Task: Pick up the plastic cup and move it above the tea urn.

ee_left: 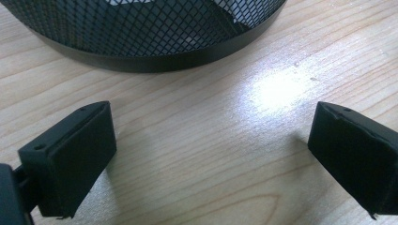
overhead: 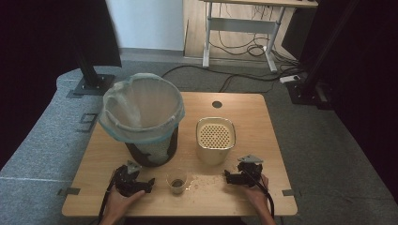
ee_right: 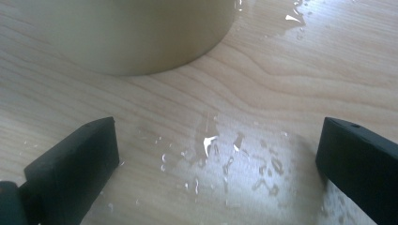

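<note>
— Grippers first: what does each one have?

— Left gripper (overhead: 149,181) lies near the desk's (overhead: 253,117) front edge, left of centre, jaws spread wide with bare wood between them. It faces the mesh bin (ee_left: 150,42), which stands toward the left edge with a bag (overhead: 141,105) over its rim.

— And the middle?

— Small cup (overhead: 177,181) sits by the front edge, between the two grippers, touched by neither. Behind it to the right stands the cream container (overhead: 215,139) with a perforated top.

— The right one?

— Right gripper (overhead: 228,177) rests near the front edge, jaws fully apart over water droplets (ee_right: 220,159), gripping nothing.
</note>
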The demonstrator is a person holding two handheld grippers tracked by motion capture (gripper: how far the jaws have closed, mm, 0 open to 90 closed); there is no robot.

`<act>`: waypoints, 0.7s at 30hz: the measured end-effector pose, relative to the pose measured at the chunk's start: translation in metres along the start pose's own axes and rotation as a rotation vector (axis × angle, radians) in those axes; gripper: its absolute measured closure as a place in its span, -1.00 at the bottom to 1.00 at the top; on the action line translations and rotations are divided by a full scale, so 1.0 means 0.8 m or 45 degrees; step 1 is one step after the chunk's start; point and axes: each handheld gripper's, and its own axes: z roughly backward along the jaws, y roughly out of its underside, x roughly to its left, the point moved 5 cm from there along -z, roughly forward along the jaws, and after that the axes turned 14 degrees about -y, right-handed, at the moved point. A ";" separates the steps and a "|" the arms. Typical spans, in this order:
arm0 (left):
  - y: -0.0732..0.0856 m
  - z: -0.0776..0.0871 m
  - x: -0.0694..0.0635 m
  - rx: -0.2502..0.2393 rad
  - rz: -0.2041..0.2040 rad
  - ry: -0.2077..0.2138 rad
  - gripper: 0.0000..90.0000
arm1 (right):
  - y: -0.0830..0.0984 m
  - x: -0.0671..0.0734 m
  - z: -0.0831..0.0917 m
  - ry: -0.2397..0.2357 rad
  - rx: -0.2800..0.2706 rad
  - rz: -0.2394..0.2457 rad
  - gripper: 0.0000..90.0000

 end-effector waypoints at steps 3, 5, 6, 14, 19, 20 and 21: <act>0.001 0.001 0.000 -0.001 0.001 0.000 -0.97 | 0.004 0.005 0.006 0.047 0.005 -0.032 -0.97; 0.003 0.003 0.002 -0.007 0.008 -0.004 -0.95 | 0.005 0.010 0.011 0.079 -0.002 0.003 -0.95; 0.003 0.004 0.002 -0.008 0.010 -0.006 -0.93 | 0.006 0.014 0.013 0.077 -0.015 0.018 -0.94; 0.004 0.005 0.003 -0.008 0.008 -0.008 -0.90 | -0.002 0.065 0.046 -0.097 -0.223 0.130 -0.72; 0.004 0.005 0.003 -0.007 0.008 -0.008 -0.91 | -0.007 0.110 0.040 -0.262 -0.232 0.203 -0.70; 0.004 0.005 0.003 -0.007 0.007 -0.009 -0.91 | -0.008 0.120 0.037 -0.295 -0.235 0.212 -0.70; 0.004 0.005 0.003 -0.007 0.007 -0.009 -0.91 | -0.009 0.127 0.035 -0.320 -0.236 0.220 -0.70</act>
